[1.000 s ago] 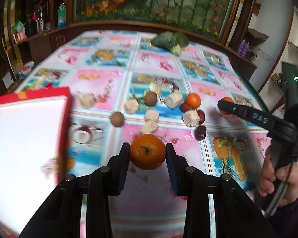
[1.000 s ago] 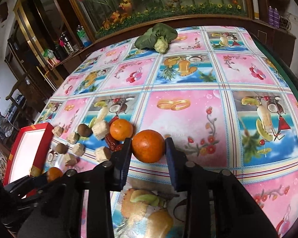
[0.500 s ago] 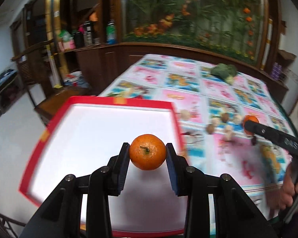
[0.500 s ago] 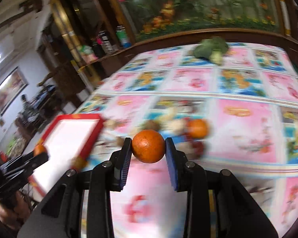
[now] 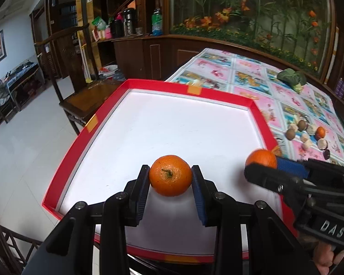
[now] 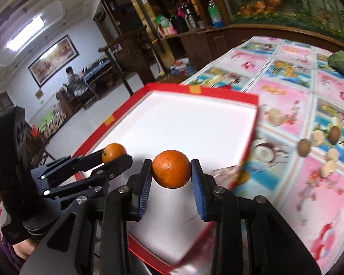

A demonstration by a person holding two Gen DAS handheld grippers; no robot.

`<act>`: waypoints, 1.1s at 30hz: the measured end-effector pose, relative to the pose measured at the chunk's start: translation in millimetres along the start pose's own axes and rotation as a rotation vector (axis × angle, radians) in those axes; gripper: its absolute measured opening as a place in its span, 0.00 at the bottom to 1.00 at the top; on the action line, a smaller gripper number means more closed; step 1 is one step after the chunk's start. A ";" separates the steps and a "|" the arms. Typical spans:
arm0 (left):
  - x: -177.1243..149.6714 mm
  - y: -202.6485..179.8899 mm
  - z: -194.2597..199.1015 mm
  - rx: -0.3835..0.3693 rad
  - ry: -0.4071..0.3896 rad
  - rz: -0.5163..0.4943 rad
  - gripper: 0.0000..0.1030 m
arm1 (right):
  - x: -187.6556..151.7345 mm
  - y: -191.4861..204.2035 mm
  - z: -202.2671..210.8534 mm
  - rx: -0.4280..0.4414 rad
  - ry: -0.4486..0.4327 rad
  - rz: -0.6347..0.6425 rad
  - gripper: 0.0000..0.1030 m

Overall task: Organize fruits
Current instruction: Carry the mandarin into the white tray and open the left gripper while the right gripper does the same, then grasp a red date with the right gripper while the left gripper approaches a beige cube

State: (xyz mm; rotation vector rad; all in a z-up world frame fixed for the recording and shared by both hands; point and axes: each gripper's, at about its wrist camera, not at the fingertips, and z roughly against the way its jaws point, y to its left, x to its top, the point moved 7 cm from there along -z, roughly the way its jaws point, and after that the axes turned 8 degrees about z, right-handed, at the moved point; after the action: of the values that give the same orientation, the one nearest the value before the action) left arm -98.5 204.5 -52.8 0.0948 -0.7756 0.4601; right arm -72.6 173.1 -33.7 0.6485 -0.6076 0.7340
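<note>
Left wrist view: an orange with a green stem point(image 5: 170, 175) sits tight between the two fingers of the left gripper point(image 5: 169, 183). The fingers are clamped on its sides. It is held up over the white inside of a red box point(image 5: 84, 135), near the front edge of the box.

The right gripper point(image 5: 261, 167) comes in from the right side, and its fingers squeeze a second orange point(image 5: 261, 158) over the right part of the box. In the right wrist view this second orange point(image 6: 171, 169) fills the space between the fingers of the right gripper point(image 6: 171, 178), and the left gripper point(image 6: 113, 158) shows on the left with its own orange point(image 6: 113, 152).

The box point(image 6: 240, 96) lies on a table point(image 6: 328, 206) with a pink and blue picture cloth. On the cloth, to the right of the box, are a small orange point(image 5: 320, 132), some brown round fruits point(image 5: 290, 134) and pale lumpy pieces point(image 5: 306, 145). A green leafy vegetable point(image 5: 291, 78) lies far back on the table.

A wooden chair point(image 5: 84, 100) stands beside the box.
</note>
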 end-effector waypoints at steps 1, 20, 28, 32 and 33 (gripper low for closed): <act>-0.3 2.1 -2.0 0.005 0.002 0.004 0.35 | -1.9 1.1 -4.8 -0.001 0.019 0.005 0.35; 13.5 -18.6 -24.6 0.075 -0.046 0.028 0.77 | -7.7 -69.9 58.1 -0.108 -0.094 -0.132 0.50; 37.4 11.2 -51.2 0.166 -0.044 0.063 0.77 | -43.0 -163.6 130.7 -0.299 -0.109 -0.240 0.56; 52.5 28.1 -53.4 0.218 -0.075 0.081 0.79 | -62.1 -194.1 142.2 -0.368 -0.033 -0.231 0.56; 53.3 27.2 -49.5 0.239 -0.088 0.077 0.79 | -65.9 -198.6 141.2 -0.387 -0.007 -0.215 0.56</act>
State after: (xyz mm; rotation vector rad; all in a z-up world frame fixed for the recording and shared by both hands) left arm -44.9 260.7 -53.5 0.3104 -0.8104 0.6242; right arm 0.8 -67.9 -50.6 0.3500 -0.6533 0.3973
